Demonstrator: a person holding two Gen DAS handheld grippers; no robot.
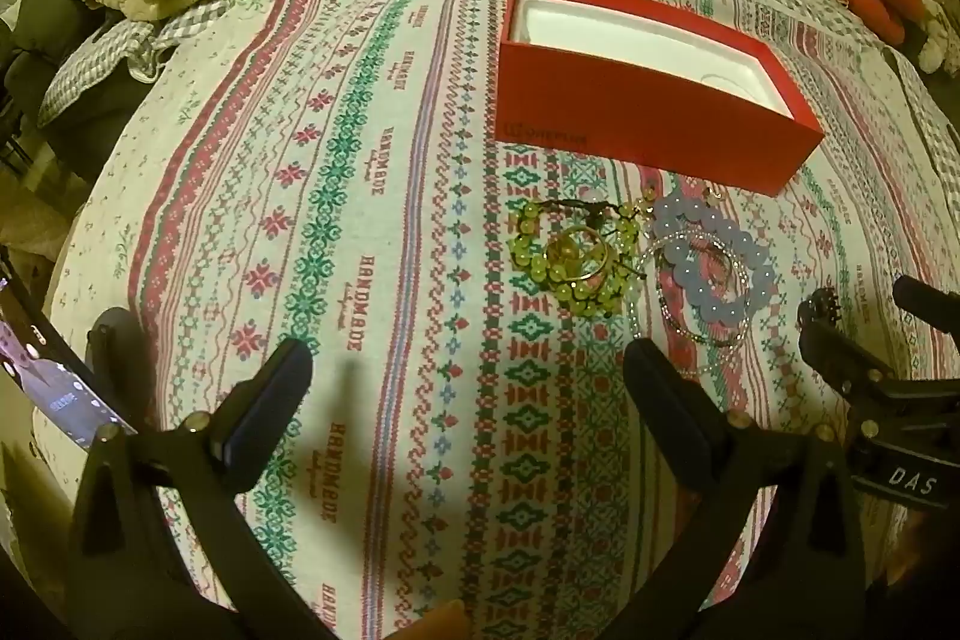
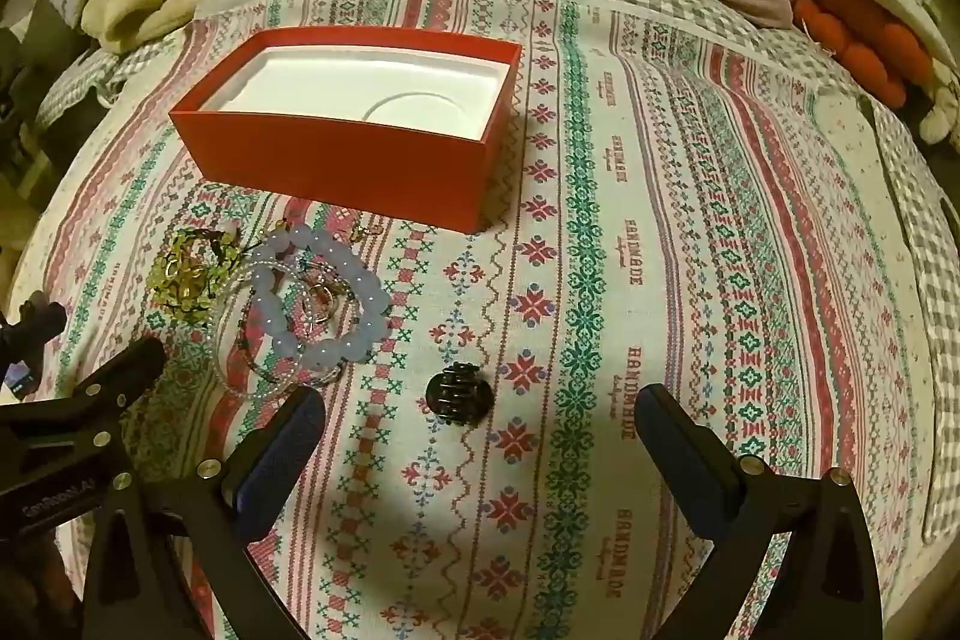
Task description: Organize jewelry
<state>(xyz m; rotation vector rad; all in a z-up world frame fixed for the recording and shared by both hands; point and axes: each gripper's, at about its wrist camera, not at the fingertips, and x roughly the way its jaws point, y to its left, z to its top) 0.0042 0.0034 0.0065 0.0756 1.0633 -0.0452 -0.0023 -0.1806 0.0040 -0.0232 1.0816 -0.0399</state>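
On the bed's patterned woven cloth (image 2: 660,280) the left tool (image 1: 468,370) hangs with its jaws spread wide and nothing between them. Ahead of it lies the yellow-green beaded bracelet (image 1: 570,250) with a gold ring on top, touching the pale lilac round-bead bracelet (image 2: 324,298), which overlaps a thin clear-bead strand. Just behind both stands the open red cardboard box (image 2: 360,160) with its bare white insert. Further right, a small black claw hair clip (image 2: 459,393) lies between the fingers of the right tool (image 2: 480,418), also gaping and empty.
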